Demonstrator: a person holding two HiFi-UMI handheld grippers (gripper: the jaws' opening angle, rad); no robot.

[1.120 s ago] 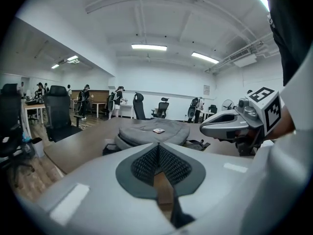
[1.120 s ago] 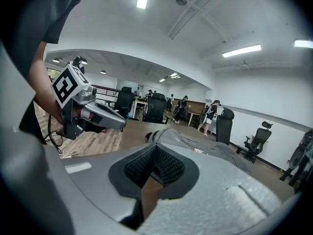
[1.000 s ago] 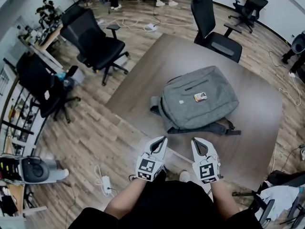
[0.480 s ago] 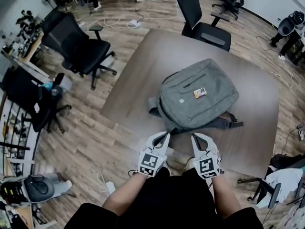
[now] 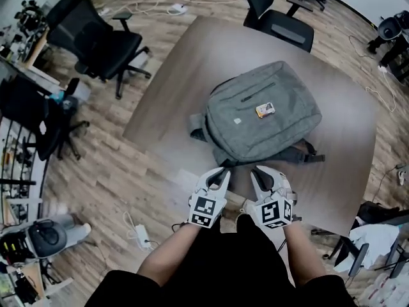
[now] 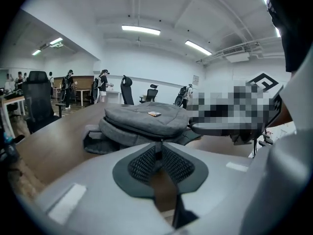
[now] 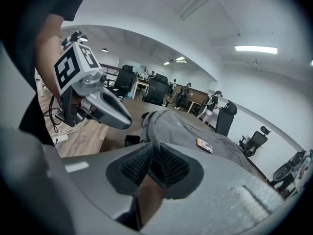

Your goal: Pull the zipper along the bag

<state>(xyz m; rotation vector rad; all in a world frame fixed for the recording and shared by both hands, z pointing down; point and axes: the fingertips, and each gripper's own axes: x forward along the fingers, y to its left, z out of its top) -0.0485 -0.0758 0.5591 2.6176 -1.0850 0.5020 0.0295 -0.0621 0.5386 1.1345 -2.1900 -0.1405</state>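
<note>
A grey backpack (image 5: 262, 110) lies flat on the brown table (image 5: 345, 139), with a small orange tag (image 5: 266, 110) on top. It also fills the middle of the left gripper view (image 6: 146, 121) and the right gripper view (image 7: 181, 126). Its zipper pull cannot be made out. My left gripper (image 5: 222, 173) and right gripper (image 5: 257, 173) hover side by side at the table's near edge, just short of the bag's strap end. The jaws of both have just been opening to a narrow gap, with nothing between the left pads (image 6: 142, 163) or the right pads (image 7: 137, 165).
Black office chairs stand at the left (image 5: 96, 40) and beyond the table (image 5: 275, 18). A power strip with its cable (image 5: 142, 238) lies on the wood floor near my feet. People stand far back in the room.
Both grippers have sunk and come closer to the bag's near edge. Their jaws, shut before, now stand slightly apart. The bag has not moved on the table.
</note>
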